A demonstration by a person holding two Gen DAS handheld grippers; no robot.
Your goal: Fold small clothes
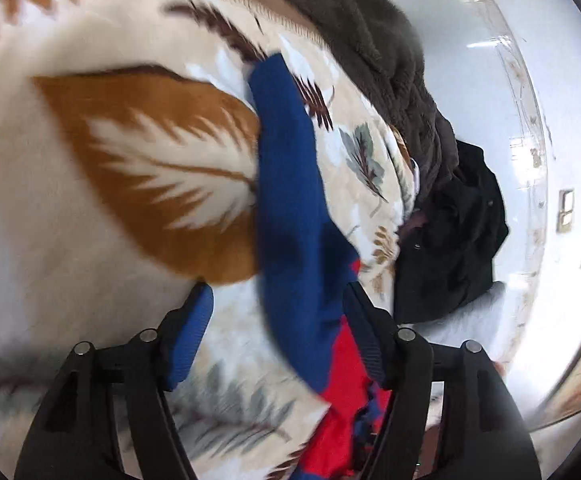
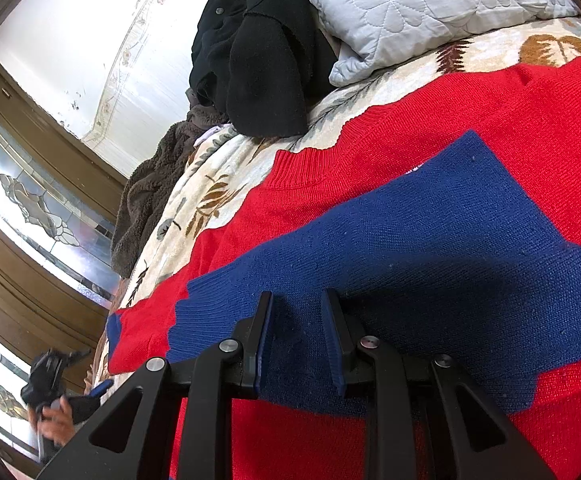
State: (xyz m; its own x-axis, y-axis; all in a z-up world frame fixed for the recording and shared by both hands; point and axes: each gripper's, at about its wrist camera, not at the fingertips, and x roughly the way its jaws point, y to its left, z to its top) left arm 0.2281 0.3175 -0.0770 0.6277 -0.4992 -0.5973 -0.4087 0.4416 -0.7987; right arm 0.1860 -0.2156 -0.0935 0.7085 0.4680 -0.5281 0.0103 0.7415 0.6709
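Observation:
A red sweater (image 2: pixel 410 128) with blue sleeves lies on a leaf-patterned blanket (image 2: pixel 194 200). One blue sleeve (image 2: pixel 430 240) is laid across the red body. My right gripper (image 2: pixel 296 308) is open, its fingers just above that sleeve's ribbed cuff end, holding nothing. In the left wrist view the other blue sleeve (image 1: pixel 290 200) stretches away over the blanket (image 1: pixel 90 240), with red body fabric (image 1: pixel 342 400) bunched near the right finger. My left gripper (image 1: pixel 278 300) is open and the sleeve runs between its fingers, ungripped. The left view is motion-blurred.
A black garment (image 2: pixel 258 60) and a brown fleece (image 2: pixel 146 200) are heaped at the blanket's edge; both also show in the left view (image 1: pixel 450 240). A grey quilted pillow (image 2: pixel 430 8) lies behind. A wooden cabinet with glass panels (image 2: pixel 30 200) stands alongside.

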